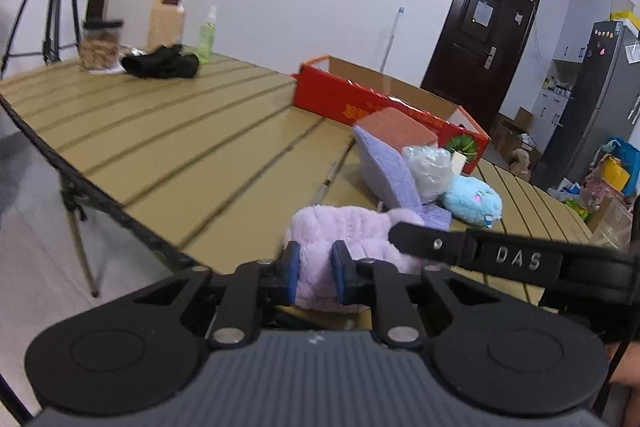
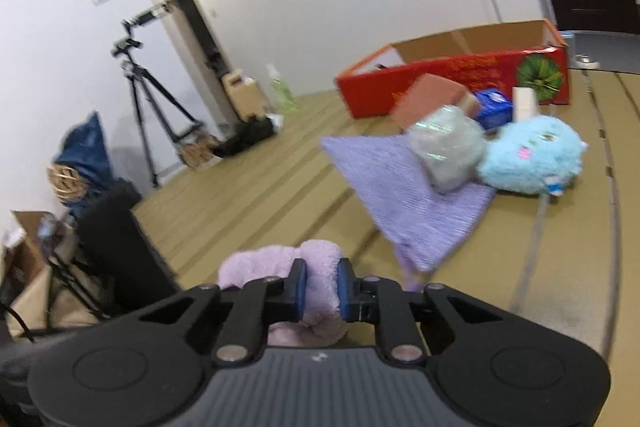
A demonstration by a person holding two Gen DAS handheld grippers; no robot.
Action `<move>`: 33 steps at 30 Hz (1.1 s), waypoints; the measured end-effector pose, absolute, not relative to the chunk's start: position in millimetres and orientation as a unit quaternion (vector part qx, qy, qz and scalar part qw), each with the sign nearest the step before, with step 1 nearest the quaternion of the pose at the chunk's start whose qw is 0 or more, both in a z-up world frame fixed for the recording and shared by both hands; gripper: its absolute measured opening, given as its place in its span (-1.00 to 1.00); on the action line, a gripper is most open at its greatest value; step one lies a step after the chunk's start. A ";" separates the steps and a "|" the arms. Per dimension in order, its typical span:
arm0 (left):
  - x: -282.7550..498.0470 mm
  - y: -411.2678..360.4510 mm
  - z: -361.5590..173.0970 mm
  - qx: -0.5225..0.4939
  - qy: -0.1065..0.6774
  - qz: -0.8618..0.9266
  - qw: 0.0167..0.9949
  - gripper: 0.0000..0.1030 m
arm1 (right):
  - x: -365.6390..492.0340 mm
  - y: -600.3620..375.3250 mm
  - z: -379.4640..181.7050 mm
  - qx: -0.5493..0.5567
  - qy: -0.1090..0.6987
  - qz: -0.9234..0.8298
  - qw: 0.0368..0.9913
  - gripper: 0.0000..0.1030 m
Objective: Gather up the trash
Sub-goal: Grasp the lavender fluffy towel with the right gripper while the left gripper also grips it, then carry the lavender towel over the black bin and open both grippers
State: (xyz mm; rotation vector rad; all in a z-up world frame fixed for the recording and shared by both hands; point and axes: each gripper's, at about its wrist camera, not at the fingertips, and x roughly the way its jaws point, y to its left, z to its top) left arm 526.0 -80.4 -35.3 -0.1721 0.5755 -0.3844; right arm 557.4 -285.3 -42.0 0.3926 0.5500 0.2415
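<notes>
So both grippers are on the same fluffy lilac plush thing (image 1: pixel 340 227), which sits at the near edge of the slatted tan desk (image 1: pixel 160 131). The left gripper (image 1: pixel 316 273) has its blue pads pinching a fold of the lilac fur, and the right gripper (image 2: pixel 322 285) is doing the same from its side, jaws squeezed in on the fluff. In the left wrist view you can see the right gripper's black finger reaching in from the right onto the same plush.

Further along the desk there's a little pile: a purple knitted cloth (image 2: pixel 408 187) lying partly propped up, a crumpled clear plastic wad (image 2: pixel 446 147) resting on it, and a light blue plush toy (image 2: pixel 532 159) touching the wad on the right. A reddish-brown block (image 2: pixel 432 97) sits just behind the wad, with a blue packet (image 2: pixel 494 107) beside it. Behind all that is a long open red cardboard box (image 2: pixel 452 83) with a green round print on its end.

At the far end of the desk: a black bundle of cloth (image 1: pixel 160 65), a jar with a dark lid (image 1: pixel 101 45), a tan carton (image 1: pixel 166 21) and a green spray bottle (image 1: pixel 206 39). A tripod (image 2: pixel 148 95) stands by the wall. Both views are fairly blurred.
</notes>
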 end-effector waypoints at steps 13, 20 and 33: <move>468.3 94.3 -72.5 -0.101 0.340 -0.109 0.929 -0.67 | 553.4 -111.9 -70.7 0.094 0.347 0.273 0.892 -0.71; 478.5 102.3 -172.1 -0.091 0.507 -0.080 0.854 -0.75 | 565.4 -67.0 -157.5 0.032 0.487 0.273 0.829 -0.70; 491.6 86.0 -230.6 0.012 0.587 -0.034 0.809 -0.04 | 564.6 -66.2 -243.7 -0.018 0.583 0.224 0.781 -0.21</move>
